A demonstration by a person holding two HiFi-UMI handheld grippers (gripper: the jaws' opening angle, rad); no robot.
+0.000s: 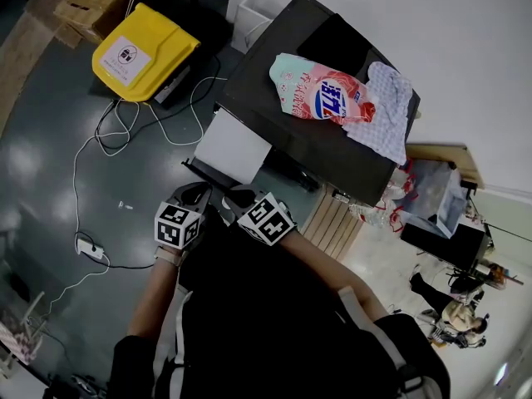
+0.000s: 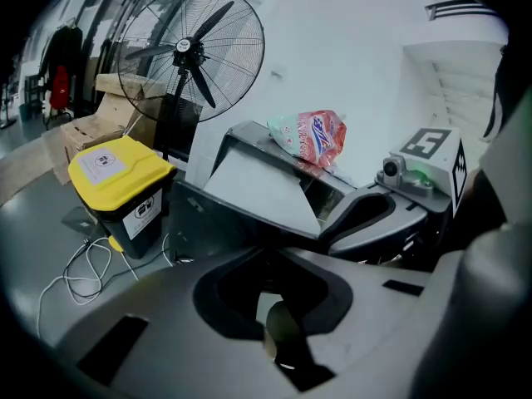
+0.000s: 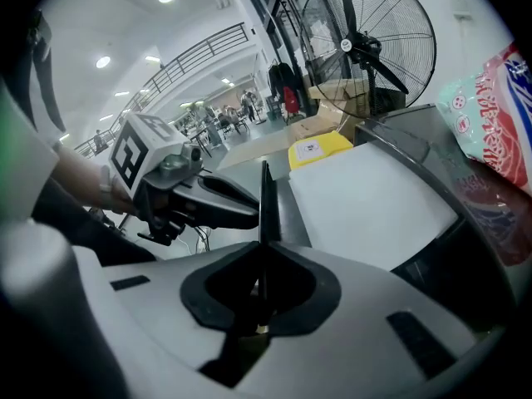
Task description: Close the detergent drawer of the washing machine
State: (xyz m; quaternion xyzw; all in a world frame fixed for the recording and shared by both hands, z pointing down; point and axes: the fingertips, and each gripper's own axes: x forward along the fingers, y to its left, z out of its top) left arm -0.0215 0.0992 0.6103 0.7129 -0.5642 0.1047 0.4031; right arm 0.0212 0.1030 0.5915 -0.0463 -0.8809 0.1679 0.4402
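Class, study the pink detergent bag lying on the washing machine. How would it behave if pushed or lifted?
The detergent bag looks crumpled and slumped, so it probably sags when lifted. Lying flat on the washing machine, it should slide, not roll. Its glossy film may be slippery.

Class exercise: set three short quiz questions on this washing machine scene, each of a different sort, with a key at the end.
1. True or false: the detergent bag lies on top of the washing machine.
2. What colour is the bin on the floor? A red, B yellow, C green.
3. Fill in: touching the bag's right side in the head view lies a patterned ____.
Key: 1 true; 2 B; 3 cloth.
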